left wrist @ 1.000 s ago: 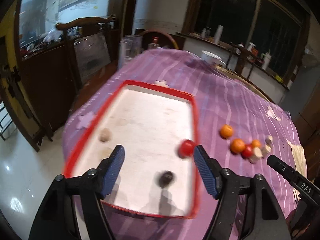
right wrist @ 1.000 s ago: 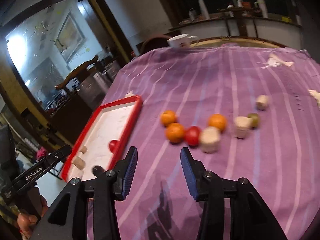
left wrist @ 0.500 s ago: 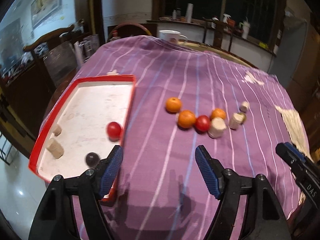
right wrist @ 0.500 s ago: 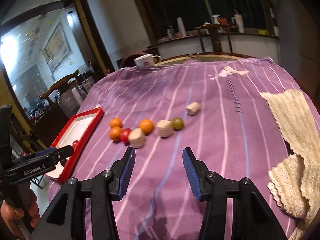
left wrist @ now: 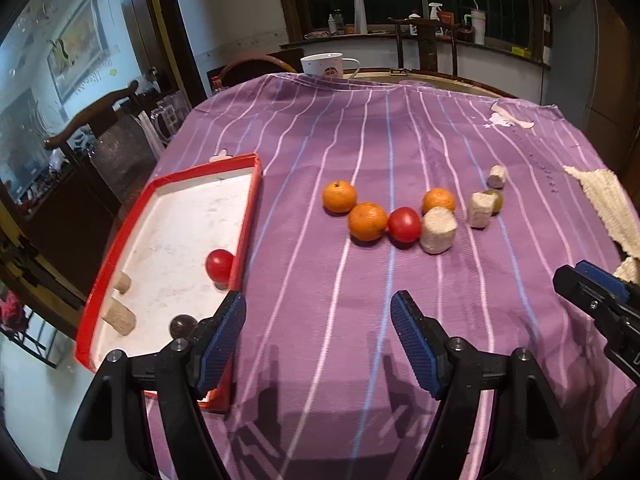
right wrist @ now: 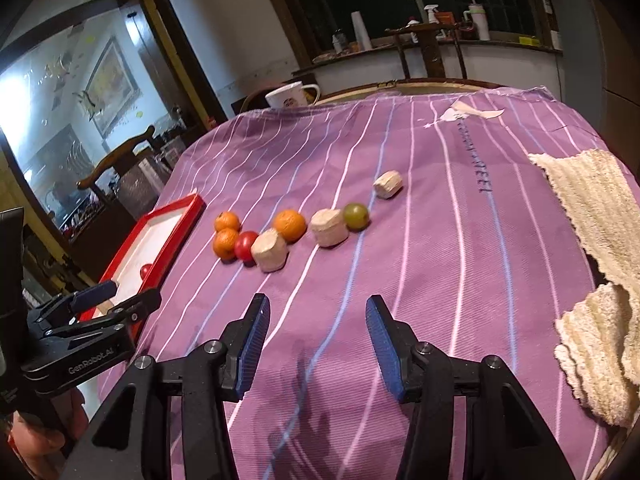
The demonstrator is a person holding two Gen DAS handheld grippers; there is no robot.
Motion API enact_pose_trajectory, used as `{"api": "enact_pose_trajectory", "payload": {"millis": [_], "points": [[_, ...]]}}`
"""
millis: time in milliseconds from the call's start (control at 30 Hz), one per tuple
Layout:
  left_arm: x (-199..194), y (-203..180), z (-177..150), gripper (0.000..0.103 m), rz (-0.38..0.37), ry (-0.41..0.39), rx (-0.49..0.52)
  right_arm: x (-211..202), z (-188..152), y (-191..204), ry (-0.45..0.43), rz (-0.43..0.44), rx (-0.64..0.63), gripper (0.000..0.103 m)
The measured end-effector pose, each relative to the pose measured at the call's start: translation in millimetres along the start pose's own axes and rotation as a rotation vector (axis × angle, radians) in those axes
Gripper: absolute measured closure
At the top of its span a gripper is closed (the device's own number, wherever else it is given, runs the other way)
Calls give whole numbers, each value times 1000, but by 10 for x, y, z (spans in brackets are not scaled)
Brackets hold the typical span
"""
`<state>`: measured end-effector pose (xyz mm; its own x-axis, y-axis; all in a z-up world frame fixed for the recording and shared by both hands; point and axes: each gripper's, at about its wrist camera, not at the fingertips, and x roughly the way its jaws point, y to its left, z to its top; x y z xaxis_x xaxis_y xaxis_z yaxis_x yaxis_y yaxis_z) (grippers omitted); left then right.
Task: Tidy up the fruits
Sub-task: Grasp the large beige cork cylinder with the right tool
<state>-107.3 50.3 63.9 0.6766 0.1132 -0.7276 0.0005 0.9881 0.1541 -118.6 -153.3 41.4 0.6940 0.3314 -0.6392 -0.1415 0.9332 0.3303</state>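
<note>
Both grippers empty; 3 oranges (left wrist: 339, 196) outside tray (left wrist: 248, 216).

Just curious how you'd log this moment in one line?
left gripper: open, empty | right gripper: opening, empty | red tray: one tomato inside | oranges: on cloth

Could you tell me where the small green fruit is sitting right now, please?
The green fruit lies on the purple tablecloth toward the right end of the fruit row, touching a pale cylinder on its left.
</note>
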Motion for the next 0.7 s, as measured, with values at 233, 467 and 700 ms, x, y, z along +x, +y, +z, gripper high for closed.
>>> {"api": "enact_pose_trajectory", "payload": {"millis": [233, 467, 700], "points": [[114, 141, -57, 29, -19, 16, -13, 148, -21, 140, 54, -15, -19, 48], [236, 318, -92, 29, -37, 43, -57, 285, 66, 265, 108, -11, -42, 48], [310, 544, -105, 28, -83, 48, -138, 533, 320, 468, 181, -35, -161, 48]]}}
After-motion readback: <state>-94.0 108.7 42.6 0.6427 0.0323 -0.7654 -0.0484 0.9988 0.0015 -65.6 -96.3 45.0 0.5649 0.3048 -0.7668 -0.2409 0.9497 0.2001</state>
